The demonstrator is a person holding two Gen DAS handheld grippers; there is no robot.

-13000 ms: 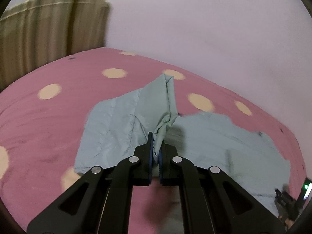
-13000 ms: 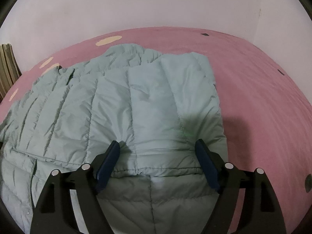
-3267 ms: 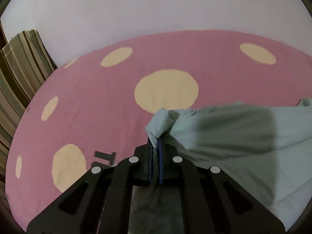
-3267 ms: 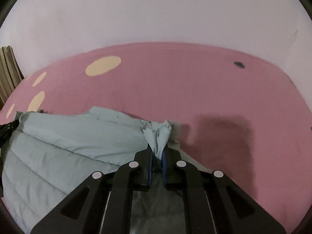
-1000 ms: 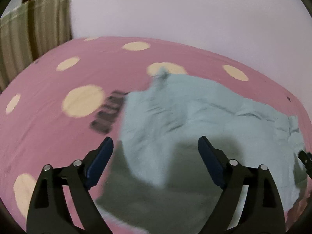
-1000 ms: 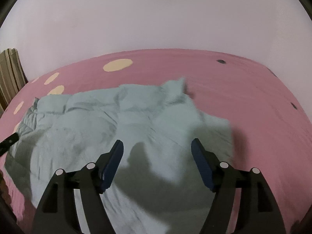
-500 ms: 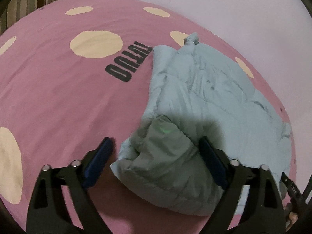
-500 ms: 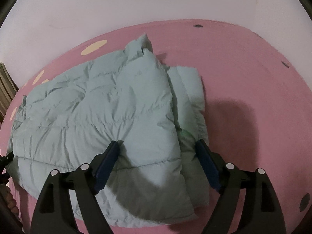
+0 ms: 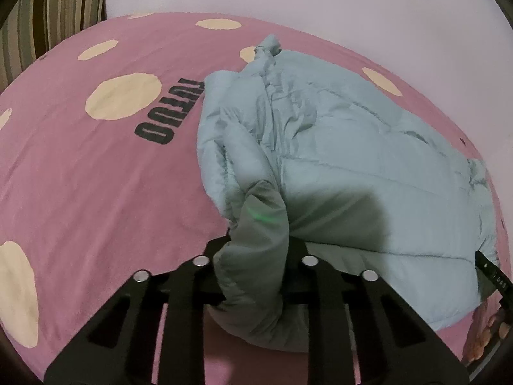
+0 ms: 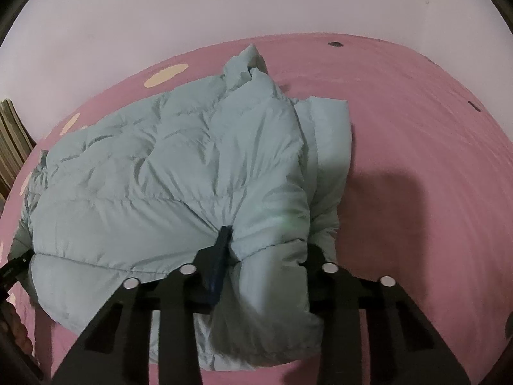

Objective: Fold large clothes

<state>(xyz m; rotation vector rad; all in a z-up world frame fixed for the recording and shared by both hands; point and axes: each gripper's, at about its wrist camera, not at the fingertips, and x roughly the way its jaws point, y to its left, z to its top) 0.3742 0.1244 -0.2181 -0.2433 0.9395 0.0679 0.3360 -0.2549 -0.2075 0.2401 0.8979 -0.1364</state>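
A pale green puffer jacket lies folded over itself on a pink bed sheet; it also shows in the right wrist view. My left gripper is shut on a thick fold at the jacket's near left corner. My right gripper is shut on a thick fold at the jacket's near right corner. Padding bulges between both pairs of fingers and hides most of the pads. The right gripper's tip shows at the right edge of the left wrist view.
The sheet has cream dots and black lettering. A striped pillow or curtain stands at the far left. A pale wall runs behind the bed. Bare pink sheet lies right of the jacket.
Both grippers were open above the jacket half a second ago; now both have dropped onto its near edge and closed on thick folds of it.
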